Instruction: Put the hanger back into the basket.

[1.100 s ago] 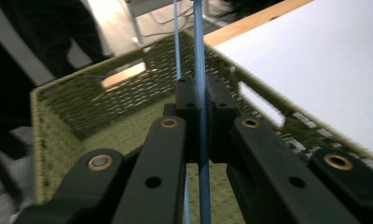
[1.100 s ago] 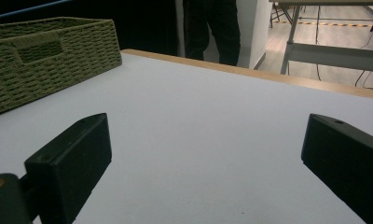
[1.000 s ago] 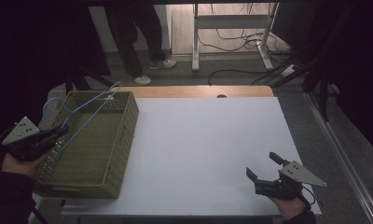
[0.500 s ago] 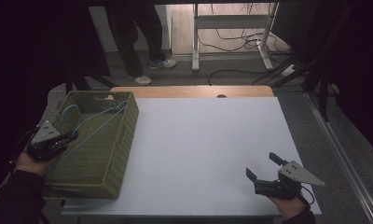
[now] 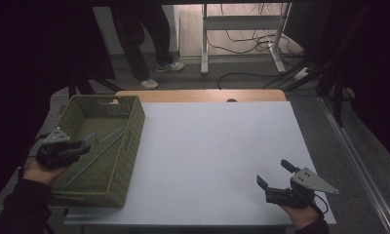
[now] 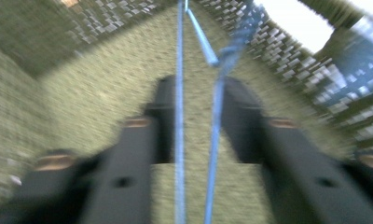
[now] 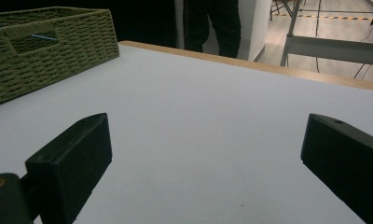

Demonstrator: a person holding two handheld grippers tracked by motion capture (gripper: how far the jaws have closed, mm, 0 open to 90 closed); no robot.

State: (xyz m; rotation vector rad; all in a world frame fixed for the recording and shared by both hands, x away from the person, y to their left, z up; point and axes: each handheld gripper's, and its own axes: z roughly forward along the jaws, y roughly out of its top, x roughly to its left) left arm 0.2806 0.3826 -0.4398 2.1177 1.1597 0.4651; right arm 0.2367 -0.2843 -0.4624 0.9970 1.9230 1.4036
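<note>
- The woven green basket (image 5: 116, 161) sits on the left end of the white desk (image 5: 212, 146), its floor showing.
- Blue cords (image 5: 101, 146) run slantwise across the inside of the basket.
- The left claw (image 5: 87, 145) hangs over the basket's near-left part — its jaws have just been opening, and two blue strands (image 6: 179, 116) pass loose between them, unpinched.
- The right claw (image 5: 276, 178) rests at the desk's near-right corner, jaws spread wide — nothing between them.

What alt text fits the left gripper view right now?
Blurred close-up: the left claw, its black jaws parted and just opening, points into a green woven basket, with two thin blue rods running between the jaws, unpinched.
</note>
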